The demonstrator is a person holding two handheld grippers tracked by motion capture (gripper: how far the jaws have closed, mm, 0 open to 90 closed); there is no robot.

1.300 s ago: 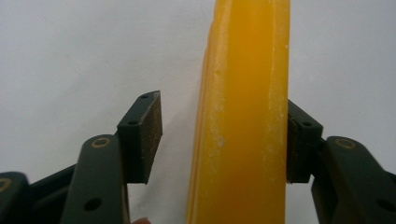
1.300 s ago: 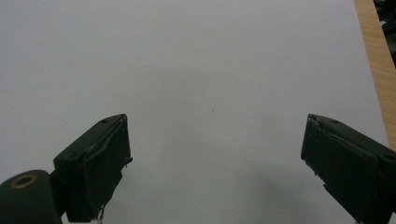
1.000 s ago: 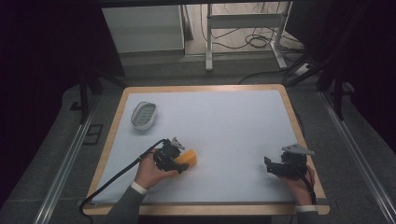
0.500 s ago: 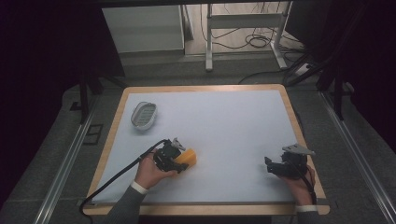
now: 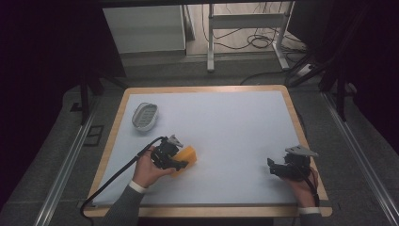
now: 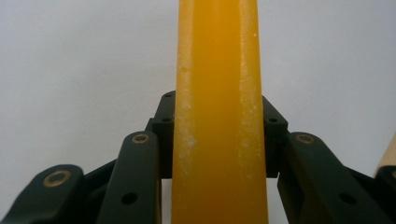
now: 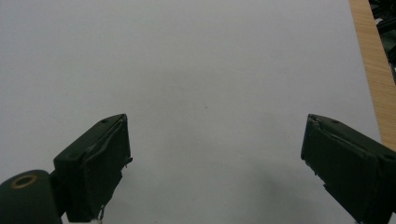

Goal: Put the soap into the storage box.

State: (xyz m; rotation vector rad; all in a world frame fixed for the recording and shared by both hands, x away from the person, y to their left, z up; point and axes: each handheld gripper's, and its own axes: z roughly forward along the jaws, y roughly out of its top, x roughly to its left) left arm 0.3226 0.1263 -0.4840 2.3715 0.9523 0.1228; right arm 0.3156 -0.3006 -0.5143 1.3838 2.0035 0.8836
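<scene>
While the left gripper (image 5: 181,162) has its fingers (image 6: 163,135) clamped on the yellow block (image 5: 187,156) at the bench's (image 5: 235,127) near-left, the grasp is done — the move itself, maybe toward the mesh dish (image 5: 144,115), remains; right gripper (image 5: 282,169) idle, fingers (image 7: 100,158) spread wide on nothing.

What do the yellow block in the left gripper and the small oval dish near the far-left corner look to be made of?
Yellow block: probably soap or wax; smooth, slightly translucent, with whitish powdery scuffs along its edges. It could also be dense foam.
Oval dish: probably plastic or metal; pale grey, with a slotted or ribbed middle. It is too small to tell which.
</scene>
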